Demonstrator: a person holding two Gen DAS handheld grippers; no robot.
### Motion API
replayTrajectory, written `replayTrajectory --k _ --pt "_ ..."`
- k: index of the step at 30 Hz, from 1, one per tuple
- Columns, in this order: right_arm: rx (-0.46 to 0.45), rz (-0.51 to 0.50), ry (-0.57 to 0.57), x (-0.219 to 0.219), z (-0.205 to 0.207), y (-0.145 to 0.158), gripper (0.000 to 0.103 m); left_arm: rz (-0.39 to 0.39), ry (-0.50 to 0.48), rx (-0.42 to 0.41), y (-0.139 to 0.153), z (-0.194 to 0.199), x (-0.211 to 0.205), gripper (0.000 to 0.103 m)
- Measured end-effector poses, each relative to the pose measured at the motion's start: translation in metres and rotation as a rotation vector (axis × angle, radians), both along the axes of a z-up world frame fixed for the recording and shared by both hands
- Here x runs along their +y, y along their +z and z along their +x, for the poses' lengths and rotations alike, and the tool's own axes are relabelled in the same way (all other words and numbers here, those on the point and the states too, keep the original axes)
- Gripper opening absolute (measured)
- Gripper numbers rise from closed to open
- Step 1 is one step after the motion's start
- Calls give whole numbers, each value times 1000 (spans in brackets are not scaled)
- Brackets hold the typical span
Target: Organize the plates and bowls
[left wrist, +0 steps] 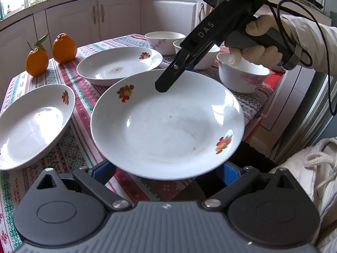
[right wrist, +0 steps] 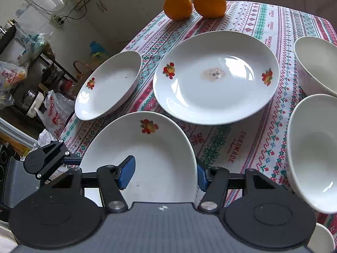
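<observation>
I read "DAS" in pale letters down the black body of the right gripper [left wrist: 166, 84], seen from my left wrist camera. On the tablecloth [right wrist: 248, 139], right wrist view, there's red stitched lettering, roughly "BRIDMADE", sideways. Red print on a plastic bag [right wrist: 55, 109] off the table, not legible.

I count three white deep plates with fruit decals: the nearest plate [right wrist: 145, 158] is tilted, the second plate [right wrist: 214, 78], at its 1 o'clock, lies flat with a stain at centre, and the third plate [right wrist: 109, 86] sits at the nearest's 11 o'clock. Three white bowls [left wrist: 242, 73] with pink flowers stand upright, clustered at 3 o'clock of the stained plate.
</observation>
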State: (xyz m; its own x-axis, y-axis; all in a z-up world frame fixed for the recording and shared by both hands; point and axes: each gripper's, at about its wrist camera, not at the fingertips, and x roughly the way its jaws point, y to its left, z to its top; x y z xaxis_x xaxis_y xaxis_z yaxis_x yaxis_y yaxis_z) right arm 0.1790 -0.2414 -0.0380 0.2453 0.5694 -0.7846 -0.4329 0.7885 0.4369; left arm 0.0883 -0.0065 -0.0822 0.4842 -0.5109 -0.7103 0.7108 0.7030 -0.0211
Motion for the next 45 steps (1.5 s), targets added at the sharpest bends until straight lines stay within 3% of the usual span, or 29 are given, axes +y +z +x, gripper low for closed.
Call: replayTrajectory --k 15,28,45 --pt "-26 8 23 14 6 16 65 -6 20 -10 17 3 14 100" --pt "-71 8 97 59 36 38 65 -13 92 -43 36 19 50 100" --pt "-64 -1 201 128 80 28 65 0 213 -47 36 38 98 100"
